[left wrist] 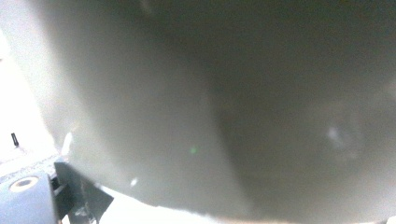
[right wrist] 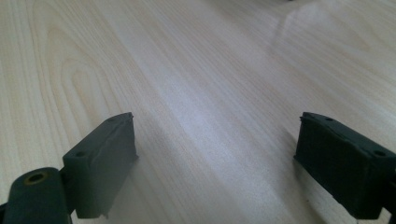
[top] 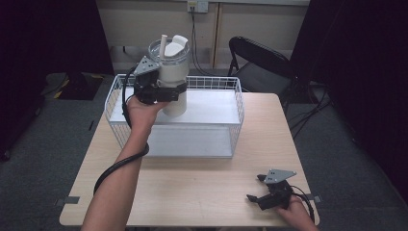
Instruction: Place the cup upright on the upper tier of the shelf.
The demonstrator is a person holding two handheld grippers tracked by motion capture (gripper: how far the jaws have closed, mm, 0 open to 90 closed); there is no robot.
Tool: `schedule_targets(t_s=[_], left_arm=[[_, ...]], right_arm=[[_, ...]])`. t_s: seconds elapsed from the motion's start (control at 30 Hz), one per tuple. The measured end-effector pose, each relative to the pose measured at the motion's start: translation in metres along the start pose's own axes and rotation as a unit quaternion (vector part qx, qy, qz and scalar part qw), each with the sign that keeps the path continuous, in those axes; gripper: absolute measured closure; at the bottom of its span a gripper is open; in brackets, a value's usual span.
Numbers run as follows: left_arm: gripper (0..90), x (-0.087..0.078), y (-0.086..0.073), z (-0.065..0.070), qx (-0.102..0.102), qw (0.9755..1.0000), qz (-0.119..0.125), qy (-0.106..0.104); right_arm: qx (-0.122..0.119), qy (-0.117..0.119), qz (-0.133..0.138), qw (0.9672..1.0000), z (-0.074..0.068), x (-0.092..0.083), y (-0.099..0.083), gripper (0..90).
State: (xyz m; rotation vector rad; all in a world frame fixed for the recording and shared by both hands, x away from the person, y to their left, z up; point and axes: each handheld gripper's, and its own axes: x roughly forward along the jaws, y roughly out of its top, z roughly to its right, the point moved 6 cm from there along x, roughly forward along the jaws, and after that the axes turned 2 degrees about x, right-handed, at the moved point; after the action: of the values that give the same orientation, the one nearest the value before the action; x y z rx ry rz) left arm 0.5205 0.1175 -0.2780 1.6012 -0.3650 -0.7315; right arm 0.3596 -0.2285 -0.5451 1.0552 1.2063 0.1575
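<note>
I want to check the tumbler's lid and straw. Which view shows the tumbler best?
The high view: the white tumbler shows whole, with clear lid and straw, held by the left gripper over the wire basket. The left gripper view gives a blurred close-up of its wall. The right gripper view looks at the wooden table.

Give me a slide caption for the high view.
Left gripper holds a white tumbler upright over the wire basket; right gripper, jaws open, rests near the table edge.

A lab-like recording room: black curtains (top: 48,33), grey carpet (top: 43,139), folding chair (top: 260,62) and wall socket (top: 197,6)
</note>
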Motion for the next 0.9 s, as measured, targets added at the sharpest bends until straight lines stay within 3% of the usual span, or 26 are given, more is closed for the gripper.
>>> schedule_targets(t_s=[0.27,0.5,0.83,0.9], left_arm=[[8.3,0.0,-0.006,-0.001,-0.004,1.0,-0.003,-0.004],[7.2,-0.001,-0.012,-0.001,-0.031,0.9994,0.006,-0.011],[7.2,-0.003,-0.017,0.0,-0.031,0.9994,0.013,-0.007],[6.9,-0.003,-0.02,-0.001,-0.039,0.999,0.016,-0.013]], right_arm=[[0.0,0.0,0.0,1.0,0.0,0.0,0.0,11.7],[0.0,0.0,0.0,1.0,0.0,0.0,0.0,11.6],[0.0,0.0,0.0,1.0,0.0,0.0,0.0,11.7],[0.0,0.0,0.0,1.0,0.0,0.0,0.0,11.6]])
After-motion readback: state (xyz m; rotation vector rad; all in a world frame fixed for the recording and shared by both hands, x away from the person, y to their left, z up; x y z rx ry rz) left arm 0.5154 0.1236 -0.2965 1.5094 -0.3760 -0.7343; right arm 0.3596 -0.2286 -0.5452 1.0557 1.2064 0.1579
